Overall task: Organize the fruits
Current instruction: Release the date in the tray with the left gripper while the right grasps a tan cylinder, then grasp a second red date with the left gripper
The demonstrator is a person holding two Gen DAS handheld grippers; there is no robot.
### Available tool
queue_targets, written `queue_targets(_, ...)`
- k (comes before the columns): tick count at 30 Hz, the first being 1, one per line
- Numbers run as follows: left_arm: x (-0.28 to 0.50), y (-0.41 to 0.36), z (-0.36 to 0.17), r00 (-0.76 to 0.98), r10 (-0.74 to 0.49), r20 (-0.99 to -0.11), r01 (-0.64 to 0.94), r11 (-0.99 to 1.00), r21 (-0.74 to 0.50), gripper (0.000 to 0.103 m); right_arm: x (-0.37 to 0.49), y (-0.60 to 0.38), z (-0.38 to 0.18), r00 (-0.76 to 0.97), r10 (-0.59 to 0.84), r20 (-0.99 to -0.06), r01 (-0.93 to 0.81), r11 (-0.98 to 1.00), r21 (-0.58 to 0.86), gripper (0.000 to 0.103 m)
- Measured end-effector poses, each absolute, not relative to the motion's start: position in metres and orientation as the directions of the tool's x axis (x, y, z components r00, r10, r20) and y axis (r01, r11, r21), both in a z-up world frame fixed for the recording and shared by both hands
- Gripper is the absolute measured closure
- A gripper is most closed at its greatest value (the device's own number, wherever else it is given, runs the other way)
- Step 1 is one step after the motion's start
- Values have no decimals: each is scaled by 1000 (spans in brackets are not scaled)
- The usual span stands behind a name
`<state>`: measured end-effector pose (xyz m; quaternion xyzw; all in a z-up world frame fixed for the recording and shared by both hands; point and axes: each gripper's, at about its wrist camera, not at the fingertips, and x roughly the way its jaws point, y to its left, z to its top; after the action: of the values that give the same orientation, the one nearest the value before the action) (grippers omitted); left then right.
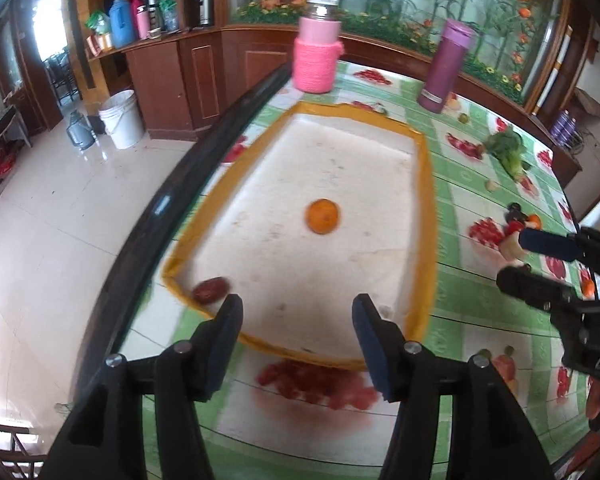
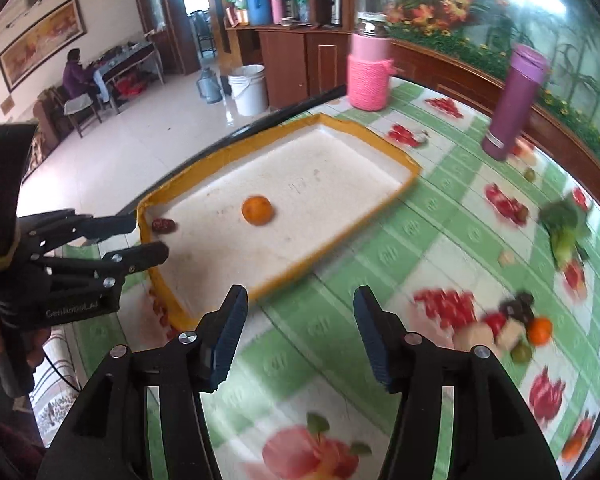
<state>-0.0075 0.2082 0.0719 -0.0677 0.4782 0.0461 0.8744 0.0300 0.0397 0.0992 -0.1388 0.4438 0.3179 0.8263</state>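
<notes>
While an orange and a red date lie in the tray, both grippers are released and the fruit pile waits outside.

orange fruit, yellow-rimmed white tray, green checked tablecloth.

Pink jar, purple flask — white bucket beyond
</notes>
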Motion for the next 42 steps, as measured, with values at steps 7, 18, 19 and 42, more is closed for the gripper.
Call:
queue_targets(7,0,135,74,510,-57,-859,-10,997,-72,41,-4,-51,85,426,342,-838,-526,847,78,49)
queue_targets(18,17,26,78,456,-145,-878,187,980,-65,34,7,-194,59,469,169,-867,-267,963,43,48)
queue_targets(19,20,20,77,450,-144,-881,195,979,-60,34,11,-198,55,459,167,-873,-261,964,48,48)
queue_targets(42,84,-61,24,326,-172,-930,209,972,-107,38,42,-206,22,373,256,-892,-348,929,121,70)
